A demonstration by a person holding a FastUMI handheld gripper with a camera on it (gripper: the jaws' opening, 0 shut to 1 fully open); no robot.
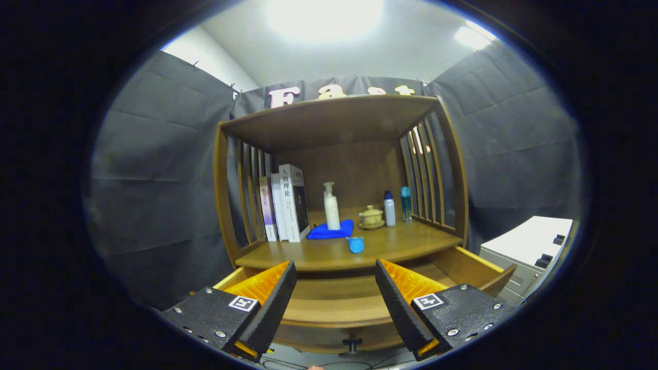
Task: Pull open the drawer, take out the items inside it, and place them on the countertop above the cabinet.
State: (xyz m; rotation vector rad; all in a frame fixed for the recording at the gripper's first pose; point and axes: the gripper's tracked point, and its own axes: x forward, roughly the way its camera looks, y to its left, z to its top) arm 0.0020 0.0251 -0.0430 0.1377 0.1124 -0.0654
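Note:
The wooden cabinet's drawer [478, 267] is pulled out toward me, and the part of its floor I see between the fingers is bare. My gripper [335, 271] stands open above the drawer, with nothing between its fingers. Just beyond the fingers, a small blue item [355, 244] lies near the front edge of the countertop [411, 241]. Farther back on the countertop a blue cloth [329, 231] lies under a white pump bottle [331, 206]. The drawer's dark knob [351, 343] shows below, on its front panel.
Several books [288, 203] stand at the countertop's left. A lidded yellow cup on a saucer [371, 217], a white bottle [389, 208] and a teal bottle [406, 203] stand at its right. Slatted sides and a top shelf [329, 121] enclose it. A white unit [534, 246] stands to the right.

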